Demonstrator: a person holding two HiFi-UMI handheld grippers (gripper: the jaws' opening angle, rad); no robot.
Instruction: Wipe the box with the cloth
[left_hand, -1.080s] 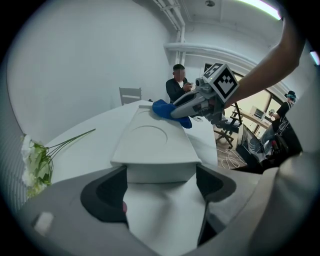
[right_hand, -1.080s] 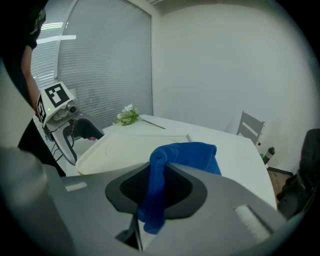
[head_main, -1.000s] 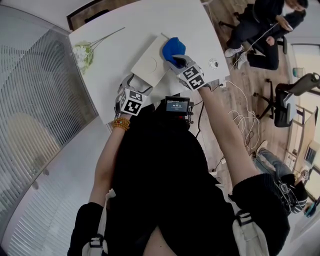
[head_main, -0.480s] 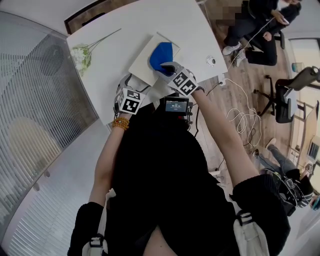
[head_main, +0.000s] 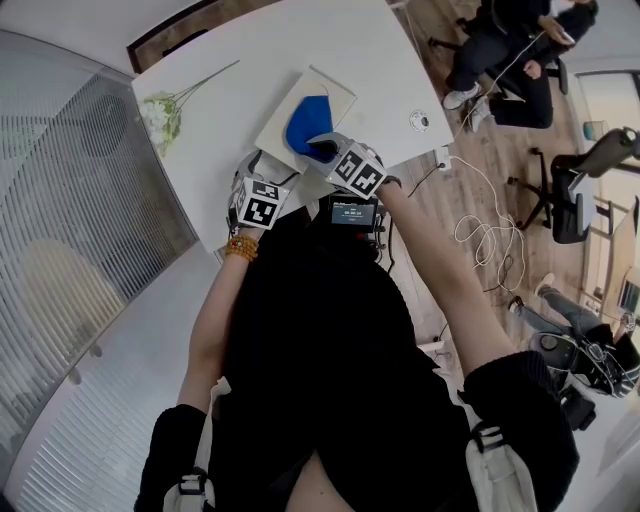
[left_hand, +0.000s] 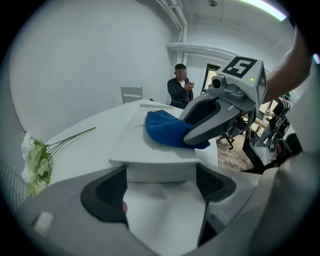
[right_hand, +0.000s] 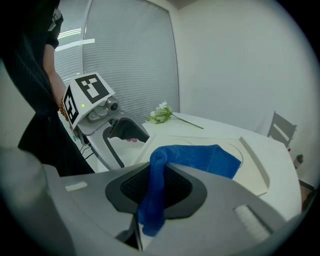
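Observation:
A flat white box (head_main: 322, 88) lies on the white table (head_main: 230, 110). A blue cloth (head_main: 301, 124) rests on its lid. My right gripper (head_main: 323, 148) is shut on the cloth's near end, and a fold of cloth (right_hand: 152, 195) hangs down between its jaws. The rest of the cloth (right_hand: 202, 157) is spread over the box (right_hand: 256, 170). My left gripper (head_main: 272, 168) stands at the box's near corner. In the left gripper view the box (left_hand: 150, 150) sits between both pads and the gripper (left_hand: 161, 185) is shut on it. The right gripper (left_hand: 194, 140) lies on the cloth (left_hand: 167, 129).
White flowers (head_main: 165, 110) lie on the table's left part. A small round object (head_main: 418, 122) sits near the right edge. Cables (head_main: 482, 232) trail over the wooden floor. Seated people (head_main: 500, 50) and an office chair (head_main: 570, 200) are at the right.
My right gripper has slid the blue cloth leftward and nearer across the box lid. The left gripper has stayed at the box's near corner.

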